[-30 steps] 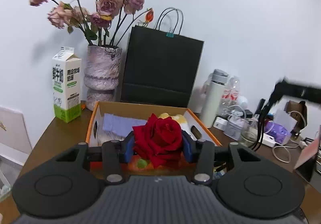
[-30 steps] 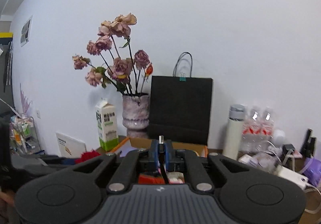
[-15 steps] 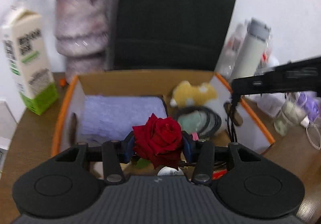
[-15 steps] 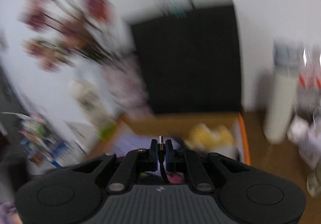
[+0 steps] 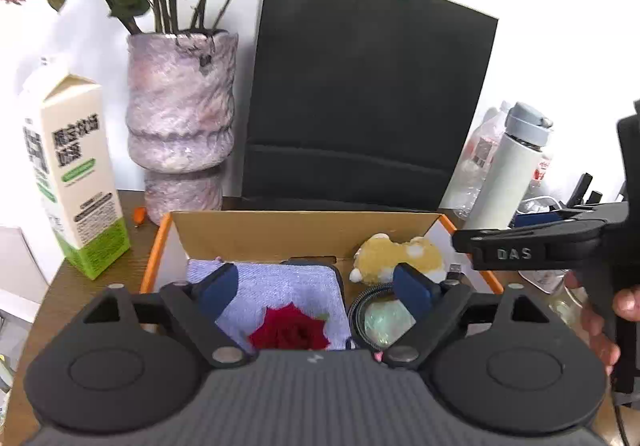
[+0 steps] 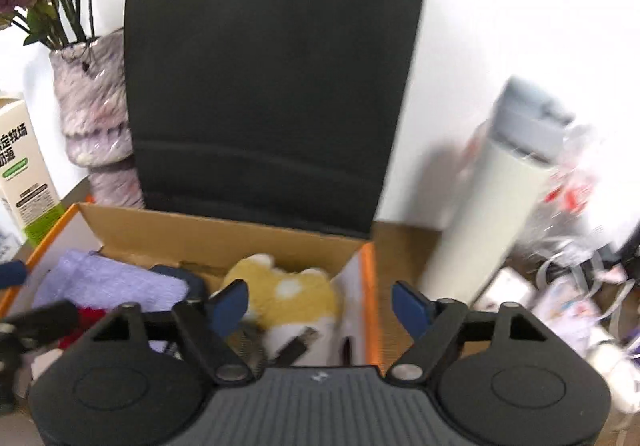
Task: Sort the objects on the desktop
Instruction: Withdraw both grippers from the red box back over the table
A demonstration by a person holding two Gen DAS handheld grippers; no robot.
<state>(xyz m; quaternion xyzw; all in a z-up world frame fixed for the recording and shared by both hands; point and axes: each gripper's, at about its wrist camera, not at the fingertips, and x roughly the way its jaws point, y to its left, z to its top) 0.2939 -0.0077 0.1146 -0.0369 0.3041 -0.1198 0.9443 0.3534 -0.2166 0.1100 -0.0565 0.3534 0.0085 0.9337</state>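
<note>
Both grippers are over the cardboard box [image 5: 304, 232] now, and this reads as the drop-off step for two items at once. The left gripper [image 5: 316, 286] has its jaws spread wide with nothing between them, and the red rose [image 5: 289, 332] lies below on the lavender cloth [image 5: 280, 286] at the near left of the box, apparently free of the pads. The right gripper [image 6: 320, 304] is just as wide open, gripping nothing; the black USB cable [image 6: 298, 342] sits under it, its metal plug resting against the yellow plush dog [image 6: 288, 294] at the right end of the box (whether the cable's tail is fully inside, the blur won't let me say). A round coil [image 5: 382, 316] lies between cloth and right wall. Judging by the layout, both deposits look made. The next move calls for lifting both grippers straight up clear of the box walls, then turning toward the clutter right of the box near the white bottle [image 5: 508, 170] for the next pick.
</note>
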